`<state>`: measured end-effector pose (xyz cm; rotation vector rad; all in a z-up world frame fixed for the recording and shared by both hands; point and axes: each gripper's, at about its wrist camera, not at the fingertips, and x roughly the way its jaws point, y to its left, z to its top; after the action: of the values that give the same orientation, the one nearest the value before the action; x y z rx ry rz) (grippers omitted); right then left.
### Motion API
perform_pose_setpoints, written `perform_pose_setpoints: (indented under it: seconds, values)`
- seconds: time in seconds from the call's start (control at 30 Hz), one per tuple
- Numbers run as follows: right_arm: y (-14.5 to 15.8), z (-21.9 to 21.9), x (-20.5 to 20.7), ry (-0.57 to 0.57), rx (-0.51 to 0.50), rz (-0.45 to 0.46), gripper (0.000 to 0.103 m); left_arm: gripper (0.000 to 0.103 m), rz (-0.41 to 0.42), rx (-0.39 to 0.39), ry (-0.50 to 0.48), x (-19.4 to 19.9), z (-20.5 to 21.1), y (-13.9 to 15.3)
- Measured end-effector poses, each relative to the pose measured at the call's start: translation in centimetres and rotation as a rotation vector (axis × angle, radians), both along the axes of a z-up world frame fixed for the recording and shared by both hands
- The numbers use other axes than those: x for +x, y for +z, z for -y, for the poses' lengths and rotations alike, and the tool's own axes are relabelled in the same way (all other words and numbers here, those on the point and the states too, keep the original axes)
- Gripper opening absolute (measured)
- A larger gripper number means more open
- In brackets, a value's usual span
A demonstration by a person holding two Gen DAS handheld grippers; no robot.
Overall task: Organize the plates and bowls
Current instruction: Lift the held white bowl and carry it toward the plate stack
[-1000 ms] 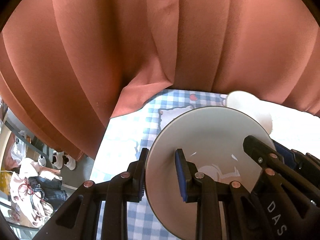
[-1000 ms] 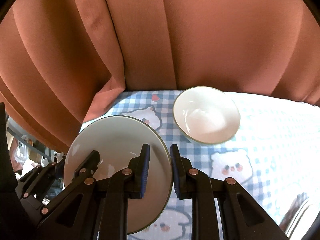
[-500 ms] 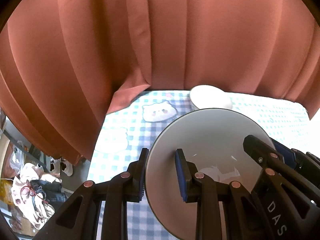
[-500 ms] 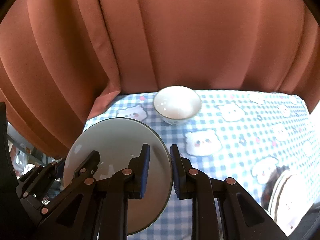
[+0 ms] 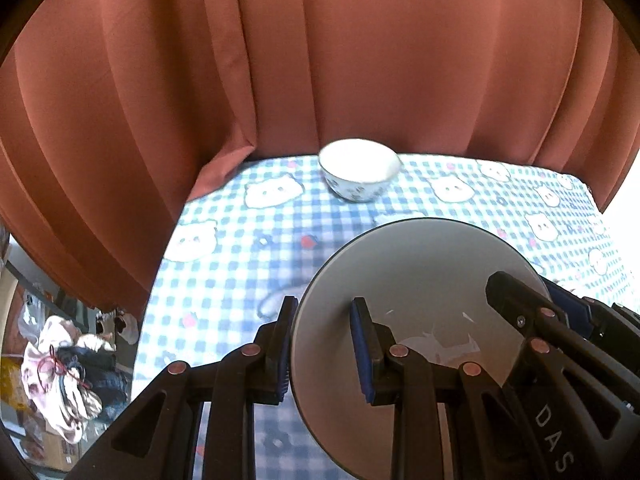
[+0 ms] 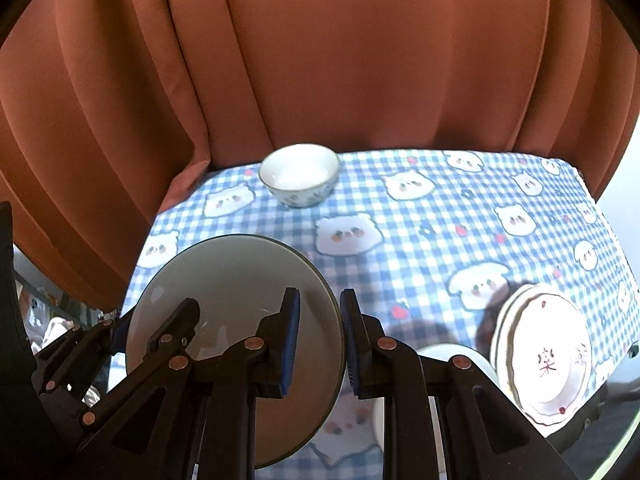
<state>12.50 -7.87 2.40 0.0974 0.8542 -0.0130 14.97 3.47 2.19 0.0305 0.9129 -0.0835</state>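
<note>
A table [image 6: 460, 216] under a blue-and-white checked cloth printed with cartoon bears stands against rust-orange pleated curtains [image 6: 360, 60]. A white bowl [image 6: 298, 174] with a patterned outside sits near the far edge, close to the curtains. A stack of white plates [image 6: 544, 352] with red characters lies at the near right corner. A plain grey plate [image 6: 224, 304] is held clear above the cloth: the left hand-held gripper [image 5: 322, 354] pinches its left rim, the right hand-held gripper [image 6: 318, 346] its right rim, both narrow. Left of the table, clutter on the floor [image 5: 60, 364] is too blurred to identify
</note>
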Motion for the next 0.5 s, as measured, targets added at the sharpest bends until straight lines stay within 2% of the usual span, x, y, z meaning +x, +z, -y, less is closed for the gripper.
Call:
perform_pose_setpoints:
  seconds: [0.5]
  values:
    - [-0.5, 8.4, -4.4, 0.034, -0.001, 0.015, 0.024, 0.025, 0.007, -0.015, 0.017, -4.2, 7.7, -0.2]
